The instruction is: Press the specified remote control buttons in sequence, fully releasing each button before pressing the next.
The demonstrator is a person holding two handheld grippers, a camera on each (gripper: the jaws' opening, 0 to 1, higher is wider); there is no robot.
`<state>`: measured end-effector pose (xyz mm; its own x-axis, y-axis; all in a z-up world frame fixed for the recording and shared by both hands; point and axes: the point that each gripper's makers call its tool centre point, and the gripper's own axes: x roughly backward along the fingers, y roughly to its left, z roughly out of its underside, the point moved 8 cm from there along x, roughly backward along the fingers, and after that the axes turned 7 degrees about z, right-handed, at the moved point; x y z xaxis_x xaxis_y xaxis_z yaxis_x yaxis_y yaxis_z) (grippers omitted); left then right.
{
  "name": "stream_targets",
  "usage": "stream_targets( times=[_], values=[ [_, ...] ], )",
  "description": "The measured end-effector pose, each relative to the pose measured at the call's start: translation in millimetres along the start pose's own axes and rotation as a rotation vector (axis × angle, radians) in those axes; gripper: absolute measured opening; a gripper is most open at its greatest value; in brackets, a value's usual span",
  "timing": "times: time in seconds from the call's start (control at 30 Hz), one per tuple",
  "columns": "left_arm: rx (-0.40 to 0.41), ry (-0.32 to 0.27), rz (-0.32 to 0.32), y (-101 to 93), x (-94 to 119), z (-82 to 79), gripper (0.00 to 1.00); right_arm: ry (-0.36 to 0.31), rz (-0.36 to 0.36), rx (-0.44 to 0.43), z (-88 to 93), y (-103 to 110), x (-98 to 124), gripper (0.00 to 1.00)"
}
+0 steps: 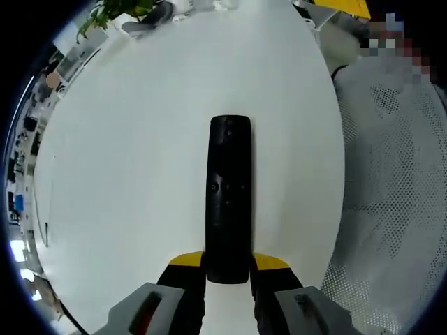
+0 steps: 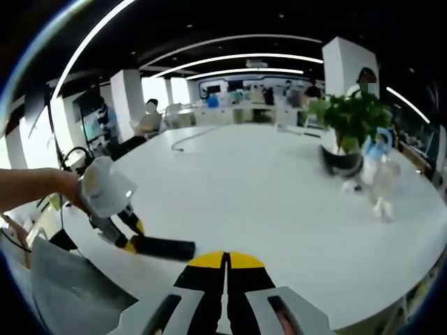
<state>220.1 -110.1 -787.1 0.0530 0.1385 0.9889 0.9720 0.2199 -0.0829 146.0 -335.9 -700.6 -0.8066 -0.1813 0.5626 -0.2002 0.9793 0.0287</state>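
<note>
Left gripper [image 1: 228, 269] pinched the near end of the black remote [image 1: 228, 195], which hid its yellow-tipped jaws' inner faces; the remote ran straight ahead over the white table [image 1: 126, 174], its buttons too small to read. Right gripper [image 2: 226, 269] hung above the table with jaws pressed together. To its left, the other gripper [image 2: 129, 241] held the remote [image 2: 164, 247], partly hidden by its white body and a hand [image 2: 66, 187]. Ahead to the right stood a potted plant [image 2: 349, 132] and a blurred spray bottle [image 2: 377, 178].
</note>
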Motion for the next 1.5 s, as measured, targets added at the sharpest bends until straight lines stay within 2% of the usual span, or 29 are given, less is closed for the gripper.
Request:
stream_targets(
  times=[0.2, 0.3, 0.43, 0.7, 0.93, 1.1, 1.3, 1.37, 1.5],
  values=[
    [0.003, 0.0, -0.004, -6.8, -0.1, 0.8, 0.24, 0.003, 0.0, 0.005, 0.0, -1.5, 0.4, 0.0],
    [0.011, -0.006, -0.004, -11.2, 0.3, 2.0, 0.24, -0.006, 0.018, -0.03, -1.1, -7.5, 1.1, 0.0],
    [0.012, -0.018, -0.001, -17.3, 0.1, 3.6, 0.24, -0.011, 0.006, -0.057, -1.8, -7.9, 2.1, 0.0],
    [-0.006, -0.037, 0.001, -30.4, -0.7, 5.8, 0.24, 0.003, -0.012, -0.038, -0.7, -2.8, 1.7, 0.0],
    [-0.039, -0.029, 0.006, -41.1, -2.5, 5.9, 0.24, 0.027, -0.03, -0.025, 0.9, 1.4, 0.9, 0.0],
    [-0.027, -0.039, 0.006, -41.9, -2.5, 6.8, 0.24, 0.042, -0.037, -0.021, 2.0, 3.1, 0.4, 0.0],
    [-0.018, -0.048, 0.004, -46.2, -2.8, 7.6, 0.24, 0.049, -0.079, 0.003, 2.3, 10.5, 1.2, 0.0],
    [-0.014, -0.05, 0.002, -48.7, -3.1, 8.0, 0.24, 0.058, -0.071, 0.017, 2.9, 10.9, 0.4, 0.0],
    [0.0, -0.061, 0.001, -52.7, -3.4, 9.0, 0.24, 0.06, -0.049, -0.036, 2.7, 2.3, 0.9, 0.0]
  ],
)
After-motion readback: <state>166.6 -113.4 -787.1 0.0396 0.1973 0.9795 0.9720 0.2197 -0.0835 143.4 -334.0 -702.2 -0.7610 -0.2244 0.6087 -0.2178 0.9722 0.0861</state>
